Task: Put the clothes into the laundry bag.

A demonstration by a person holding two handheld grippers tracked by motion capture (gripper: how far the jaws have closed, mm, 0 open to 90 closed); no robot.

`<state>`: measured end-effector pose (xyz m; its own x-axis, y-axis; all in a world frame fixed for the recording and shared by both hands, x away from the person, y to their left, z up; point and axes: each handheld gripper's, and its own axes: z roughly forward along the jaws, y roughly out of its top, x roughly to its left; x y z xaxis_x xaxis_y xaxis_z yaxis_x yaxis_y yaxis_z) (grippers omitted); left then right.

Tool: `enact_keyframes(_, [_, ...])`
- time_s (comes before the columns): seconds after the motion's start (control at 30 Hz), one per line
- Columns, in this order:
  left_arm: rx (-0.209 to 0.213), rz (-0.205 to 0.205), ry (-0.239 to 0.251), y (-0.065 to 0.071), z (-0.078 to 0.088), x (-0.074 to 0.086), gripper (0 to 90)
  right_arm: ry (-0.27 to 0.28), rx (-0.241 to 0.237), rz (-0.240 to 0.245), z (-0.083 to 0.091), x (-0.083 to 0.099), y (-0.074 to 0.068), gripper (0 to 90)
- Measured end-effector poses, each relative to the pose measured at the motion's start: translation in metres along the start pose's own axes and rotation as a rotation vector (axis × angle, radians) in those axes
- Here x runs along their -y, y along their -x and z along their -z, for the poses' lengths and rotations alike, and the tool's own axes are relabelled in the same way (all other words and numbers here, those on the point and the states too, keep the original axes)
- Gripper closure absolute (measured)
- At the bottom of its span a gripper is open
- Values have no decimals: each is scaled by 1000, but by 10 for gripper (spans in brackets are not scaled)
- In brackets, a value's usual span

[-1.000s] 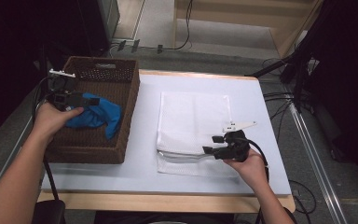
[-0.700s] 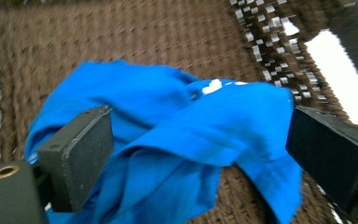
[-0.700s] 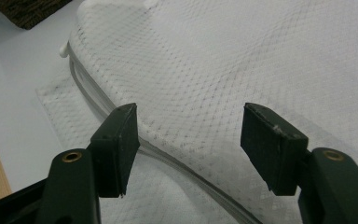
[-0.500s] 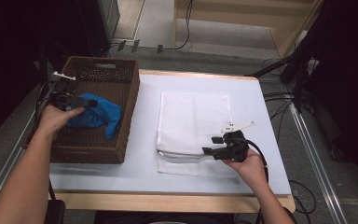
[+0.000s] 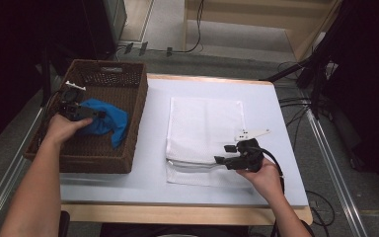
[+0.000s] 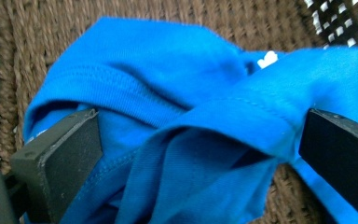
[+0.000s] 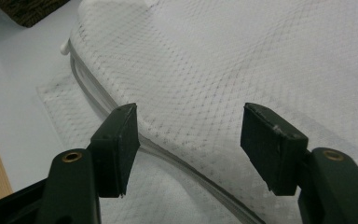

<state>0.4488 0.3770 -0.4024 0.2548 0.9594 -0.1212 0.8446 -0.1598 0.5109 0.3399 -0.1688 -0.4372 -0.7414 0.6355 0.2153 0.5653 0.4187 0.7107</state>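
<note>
A crumpled blue cloth [image 5: 107, 121] [image 6: 182, 107] lies inside the brown wicker basket [image 5: 98, 165] at the table's left. My left gripper [image 5: 94, 114] [image 6: 200, 135] is low in the basket. Its jaws have just been opening and now stand wide, with the cloth bunched loosely between them. A white mesh bag [image 5: 202, 126] [image 7: 242, 60] lies flat in the table's middle. My right gripper [image 5: 223, 153] [image 7: 191, 135] hovers open over its near edge, its jaws astride the zipper seam [image 7: 168, 149] without pinching it.
The pale table top [image 5: 153, 148] has bare room between basket and bag, and a wooden front edge [image 5: 177, 213]. Cables [image 5: 296, 103] run on the floor to the right. Dark equipment [image 5: 98, 24] stands behind the basket.
My left hand has sunk lower into the basket with the blue cloth, which now rests on the basket floor. The right hand and the white bag have stayed put.
</note>
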Motion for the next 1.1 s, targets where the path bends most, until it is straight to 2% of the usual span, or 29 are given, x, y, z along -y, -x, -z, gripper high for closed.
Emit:
enact_keyframes(0.1, [-14,-8,-17,0,-4,0,0,-9,-2,0,-1,0,-1,387])
enact_keyframes(0.17, [-27,-21,-50,-1,-9,2,0,-3,-3,8,0,0,-1,387])
enact_keyframes(0.2, [-49,-34,-73,-1,-12,3,0,0,-2,6,0,0,-1,387])
enact_keyframes(0.27, [-55,-47,-80,-1,-14,4,0,0,0,4,0,0,0,387])
enact_keyframes(0.43, [-62,-26,-87,-5,-22,6,0,-5,-1,10,-1,0,-1,389])
enact_keyframes(0.5, [-81,-48,-90,-6,-25,9,0,-2,-2,12,-1,0,-1,390])
enact_keyframes(0.57, [-86,-58,-78,-6,-26,12,0,-5,2,7,-2,0,0,389])
enact_keyframes(0.67, [-151,-128,-58,0,-31,20,0,-4,10,7,-3,1,1,387])
enact_keyframes(0.7, [-154,-133,-45,0,-31,22,0,-5,13,7,-3,1,0,387])
enact_keyframes(0.87, [-158,-134,-25,0,-31,24,0,-6,12,7,-3,1,-1,387])
enact_keyframes(1.0, [-160,-134,40,-1,-32,32,2,-9,11,2,-3,2,0,388])
enact_keyframes(1.1, [-170,-129,30,1,-31,30,31,-8,13,16,-3,1,-1,397])
